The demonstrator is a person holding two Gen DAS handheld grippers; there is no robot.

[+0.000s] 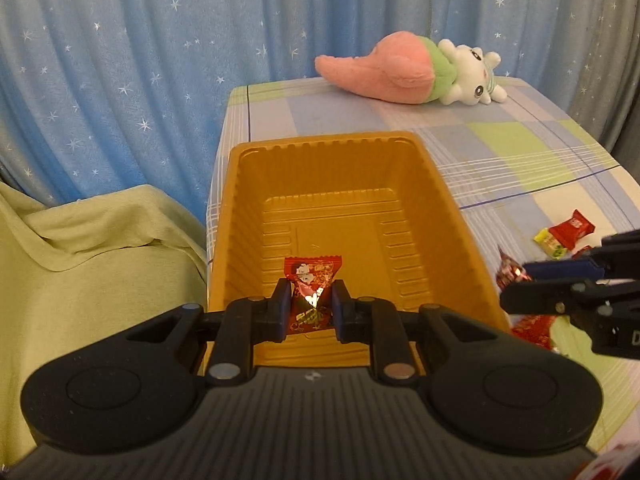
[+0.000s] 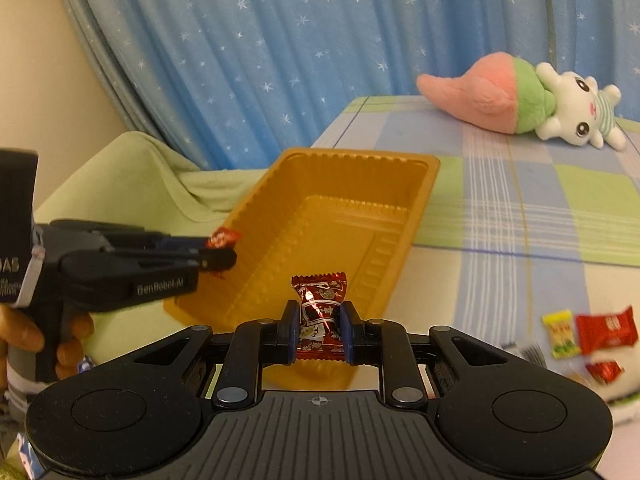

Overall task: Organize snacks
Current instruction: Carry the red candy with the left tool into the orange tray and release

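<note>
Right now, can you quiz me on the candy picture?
1. True or false: the orange tray already holds candy.
2. What does the left hand-held gripper pinch? A a red candy, B the plush toy, C nothing.
3. Fill in: the right hand-held gripper is shut on a dark red ____.

Key: 1 false; 2 A; 3 candy.

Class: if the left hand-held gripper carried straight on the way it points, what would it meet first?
Probably the floor of the orange tray, since the left hand-held gripper, shut on a red candy, points down into it; depth is uncertain.
</note>
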